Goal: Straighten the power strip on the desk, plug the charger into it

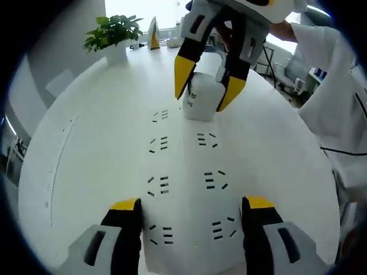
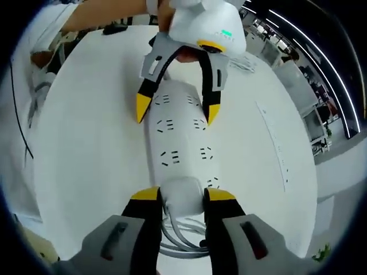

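A white power strip [image 1: 186, 172] with two rows of sockets lies along the white desk [image 1: 86, 143]. My left gripper [image 1: 192, 206] straddles its near end, a yellow-tipped jaw pressed against each long side. At the strip's far end, my right gripper [image 1: 203, 86] comes down from above, shut on a white charger block [image 1: 199, 100] that rests on the strip. In the right gripper view the charger [image 2: 183, 195] sits between my right gripper's [image 2: 182, 195] jaws over the power strip [image 2: 178, 137]. The left gripper [image 2: 178, 109] clasps the other end. White cable loops [image 2: 178, 238] lie beneath the charger.
A potted plant [image 1: 114, 34] and a yellow-and-white stand [image 1: 153, 33] are at the desk's far end. A person's white sleeve [image 1: 338, 86] is at the right edge. A thin seam line [image 2: 275, 143] runs along the desk beside the strip.
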### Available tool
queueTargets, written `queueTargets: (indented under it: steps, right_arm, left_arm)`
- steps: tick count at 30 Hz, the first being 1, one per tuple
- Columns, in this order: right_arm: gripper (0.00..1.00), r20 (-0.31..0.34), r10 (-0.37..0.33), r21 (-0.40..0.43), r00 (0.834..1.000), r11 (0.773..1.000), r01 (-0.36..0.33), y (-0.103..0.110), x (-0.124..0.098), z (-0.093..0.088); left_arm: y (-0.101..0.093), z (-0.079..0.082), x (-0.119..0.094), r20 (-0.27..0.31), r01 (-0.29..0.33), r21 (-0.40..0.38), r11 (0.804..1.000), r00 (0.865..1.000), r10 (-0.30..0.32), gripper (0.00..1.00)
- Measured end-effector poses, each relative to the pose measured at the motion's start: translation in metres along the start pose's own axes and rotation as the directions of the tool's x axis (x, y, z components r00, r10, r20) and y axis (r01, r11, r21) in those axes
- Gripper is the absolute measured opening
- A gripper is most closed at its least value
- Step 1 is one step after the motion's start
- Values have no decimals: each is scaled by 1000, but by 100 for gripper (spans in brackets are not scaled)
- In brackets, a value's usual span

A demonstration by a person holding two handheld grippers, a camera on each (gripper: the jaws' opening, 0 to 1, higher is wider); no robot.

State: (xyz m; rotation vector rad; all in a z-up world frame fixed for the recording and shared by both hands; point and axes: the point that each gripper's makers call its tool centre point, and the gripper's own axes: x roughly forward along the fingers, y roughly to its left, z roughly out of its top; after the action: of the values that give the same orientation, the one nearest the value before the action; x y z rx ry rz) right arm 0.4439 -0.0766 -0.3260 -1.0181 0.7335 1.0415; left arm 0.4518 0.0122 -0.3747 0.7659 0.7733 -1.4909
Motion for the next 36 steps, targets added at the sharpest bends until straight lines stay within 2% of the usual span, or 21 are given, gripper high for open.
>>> queueTargets:
  steps: [5, 7, 11, 14, 15, 16, 19, 22, 23, 27, 30, 32, 33, 36]
  right_arm:
    - [27, 36, 9, -22, 999, 1000, -9, 1, 0, 1]
    - [28, 67, 17, -25, 998, 1000, -15, 1, 1, 2]
    - [32, 119, 33, 33, 992, 999, -37, 3, -1, 7]
    - [39, 143, 25, 66, 989, 997, -35, 2, -4, 8]
    - [43, 156, 15, 67, 988, 997, -26, 1, -5, 9]
    - [48, 172, 0, 71, 985, 997, -12, 0, -7, 10]
    - [51, 196, -18, 86, 980, 996, 1, -1, -11, 10]
    - [64, 246, -41, 162, 968, 987, 0, 1, -16, 12]
    - [67, 254, -52, 187, 966, 982, 3, 1, -18, 12]
    - [72, 275, -88, 218, 957, 975, 27, 5, -27, 5]
    - [75, 299, -131, 294, 945, 955, 39, 4, -32, -2]
    - [78, 314, -144, 357, 938, 934, 24, 7, -32, -6]
    - [78, 319, -144, 367, 937, 930, 18, 8, -32, -7]
    - [78, 327, -144, 392, 934, 920, 5, 15, -35, -13]
  left_arm:
    - [1, 1, 0, 56, -5, -15, 1000, 998, 6, 73]
    - [0, 2, 0, 59, -20, -18, 1000, 998, 21, 73]
    - [-2, 1, -1, 87, -33, -22, 999, 996, 35, 74]
    - [-7, 3, -4, 136, -28, -76, 997, 990, 38, 82]
    - [-9, -1, -7, 132, -26, -75, 997, 991, 36, 86]
    - [-13, 0, -8, 157, -26, -86, 996, 987, 40, 89]
    - [-15, -3, -16, 196, -64, -113, 992, 977, 85, 95]
    - [-12, 0, -29, 255, -119, -126, 985, 956, 148, 96]
    - [-12, 0, -35, 268, -137, -152, 979, 948, 174, 96]
    - [-13, 0, -54, 330, -202, -221, 954, 905, 268, 96]
    - [-14, -2, -62, 342, -258, -281, 924, 873, 348, 96]
    - [-19, 0, -65, 373, -255, -323, 911, 851, 370, 96]
    - [-22, 1, -65, 383, -249, -340, 907, 844, 376, 96]
    - [-37, -4, -63, 358, -262, -342, 903, 852, 382, 96]
